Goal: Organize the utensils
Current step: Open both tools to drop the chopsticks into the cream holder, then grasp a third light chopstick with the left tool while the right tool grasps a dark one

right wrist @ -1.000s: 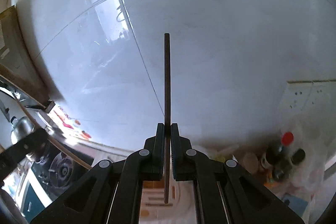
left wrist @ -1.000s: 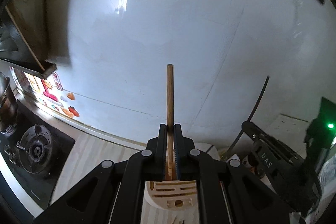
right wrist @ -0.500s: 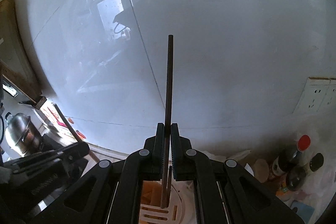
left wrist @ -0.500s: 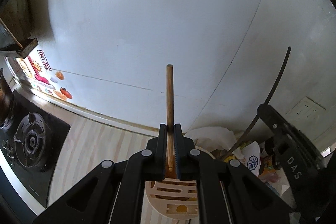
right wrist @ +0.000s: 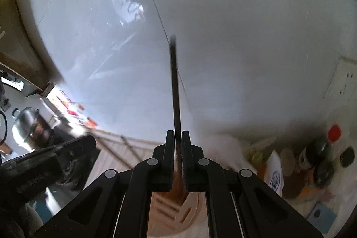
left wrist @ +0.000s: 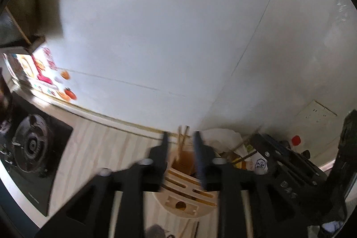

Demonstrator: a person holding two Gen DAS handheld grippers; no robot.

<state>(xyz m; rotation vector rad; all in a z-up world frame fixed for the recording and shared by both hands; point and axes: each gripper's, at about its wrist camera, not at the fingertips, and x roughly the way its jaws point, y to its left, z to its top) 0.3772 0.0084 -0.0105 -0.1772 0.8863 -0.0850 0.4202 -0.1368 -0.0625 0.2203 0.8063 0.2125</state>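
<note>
The holder point(left wrist: 187, 191) is sitting directly under both grippers, its slots facing up. Wooden sticks point(left wrist: 181, 144) are standing in its far slot, between the left gripper's point(left wrist: 179, 139) parted jaws. The right gripper point(right wrist: 177, 139) is crowding the holder's right side, clamping a dark stick point(right wrist: 175, 86). Bottles point(right wrist: 321, 148) and bags point(left wrist: 223, 139) are blocking the right. The table point(left wrist: 107, 144) toward the stove point(left wrist: 31, 146) is lying bare.

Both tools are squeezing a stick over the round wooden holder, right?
Not quite. Only the right tool is squeezing a dark stick, as the right wrist view shows. The left tool is open in the left wrist view, with light sticks standing in the round wooden holder below.
</note>
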